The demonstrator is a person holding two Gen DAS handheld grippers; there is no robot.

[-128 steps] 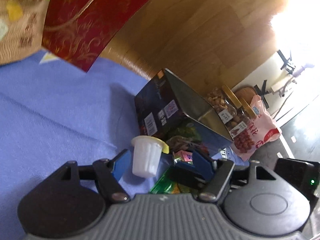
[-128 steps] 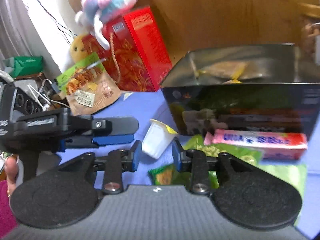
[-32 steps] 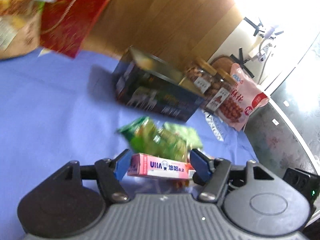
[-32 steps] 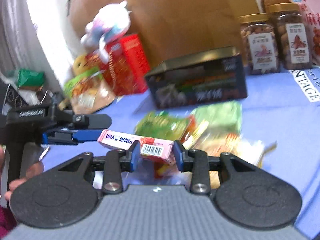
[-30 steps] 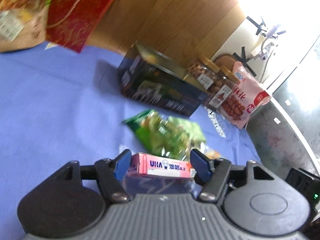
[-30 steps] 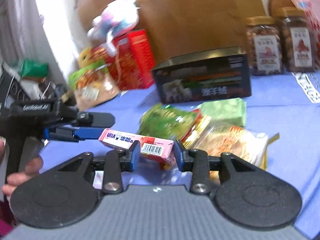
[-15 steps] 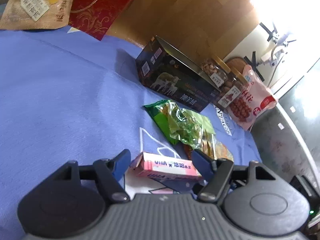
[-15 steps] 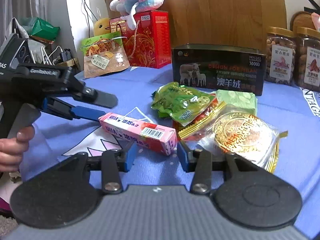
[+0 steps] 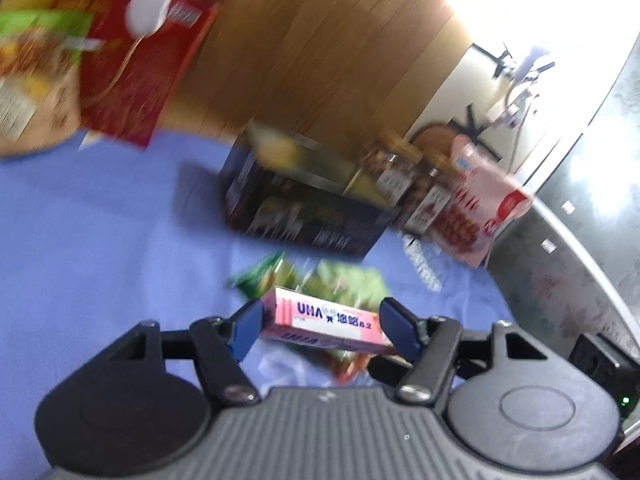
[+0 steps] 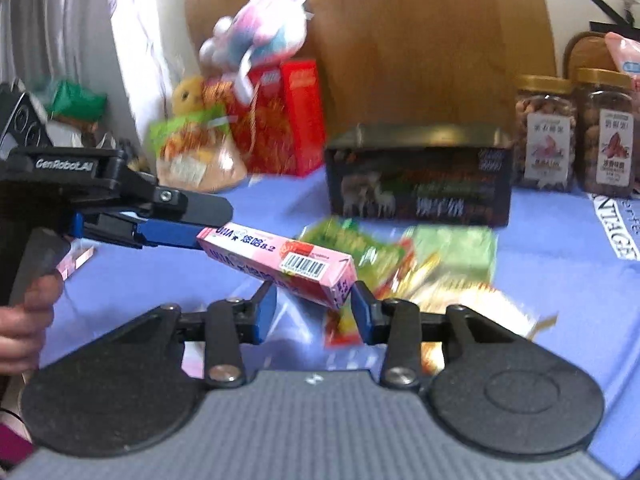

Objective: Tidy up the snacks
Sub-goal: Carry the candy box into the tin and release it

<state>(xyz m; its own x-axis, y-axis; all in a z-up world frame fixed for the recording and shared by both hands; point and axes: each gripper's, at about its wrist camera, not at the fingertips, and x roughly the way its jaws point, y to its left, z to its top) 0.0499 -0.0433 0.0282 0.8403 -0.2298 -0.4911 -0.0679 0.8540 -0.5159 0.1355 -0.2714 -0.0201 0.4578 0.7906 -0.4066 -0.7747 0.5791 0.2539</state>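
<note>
A long pink snack box (image 9: 326, 318) (image 10: 276, 262) is held lengthwise between the blue pads of my left gripper (image 9: 322, 324), above the blue cloth. In the right wrist view the left gripper (image 10: 176, 232) grips the box's far end. My right gripper (image 10: 314, 308) is open, its pads on either side of the box's near end with a small gap. The open dark tin (image 9: 304, 212) (image 10: 420, 176) stands beyond. Green snack packets (image 9: 316, 280) (image 10: 360, 248) lie on the cloth below the box.
A red gift box (image 10: 280, 120) with a plush toy (image 10: 256, 40) and a brown snack bag (image 10: 196, 156) stand at the back left. Two nut jars (image 10: 576, 132) and a pink bag (image 9: 476, 204) stand to the right of the tin. Gold-wrapped snacks (image 10: 472, 304) lie near right.
The pink box was lying on the cloth half a second ago; it now hangs lifted in my left gripper. Both views have swung and are blurred by motion.
</note>
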